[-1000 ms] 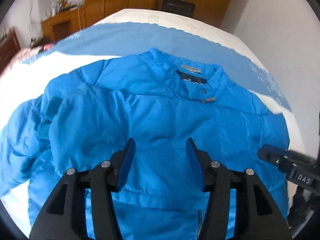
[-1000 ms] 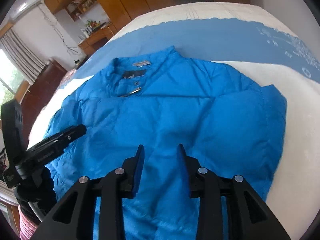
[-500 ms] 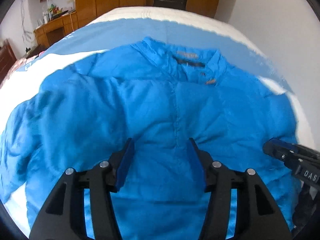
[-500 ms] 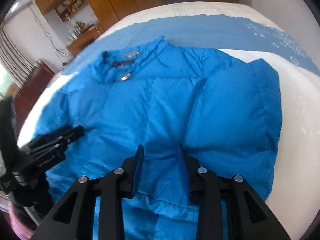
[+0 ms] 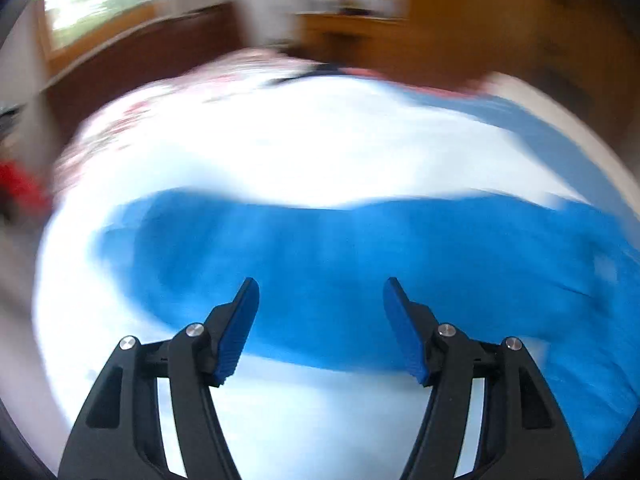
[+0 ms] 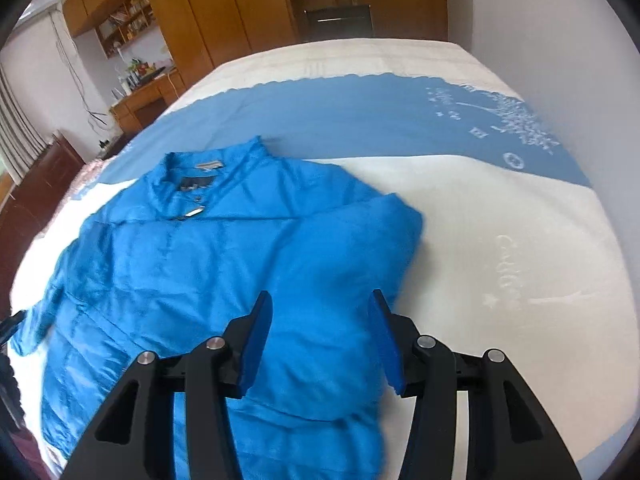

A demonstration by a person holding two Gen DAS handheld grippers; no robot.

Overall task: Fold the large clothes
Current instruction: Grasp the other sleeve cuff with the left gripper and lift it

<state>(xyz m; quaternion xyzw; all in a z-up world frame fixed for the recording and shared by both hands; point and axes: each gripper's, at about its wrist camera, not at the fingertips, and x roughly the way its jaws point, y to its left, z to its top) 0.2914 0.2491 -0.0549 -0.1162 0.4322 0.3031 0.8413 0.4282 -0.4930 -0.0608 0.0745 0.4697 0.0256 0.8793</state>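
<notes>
On bed [image 6: 500, 220], jacket [image 6: 224, 264] lies flat; both grippers, left [image 5: 320, 312] and right [image 6: 320, 326], opening and empty; sleeve at nine o'clock may slip off unfolded if grabbed shallowly.

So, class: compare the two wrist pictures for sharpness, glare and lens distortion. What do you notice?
Left wrist view: heavy motion blur smears the blue jacket and room, the white bedding is blown out, and only the left hand-held gripper is crisp. Right wrist view: mostly sharp, the collar label visible; fisheye curves the bed edge and darkens the corners.
</notes>
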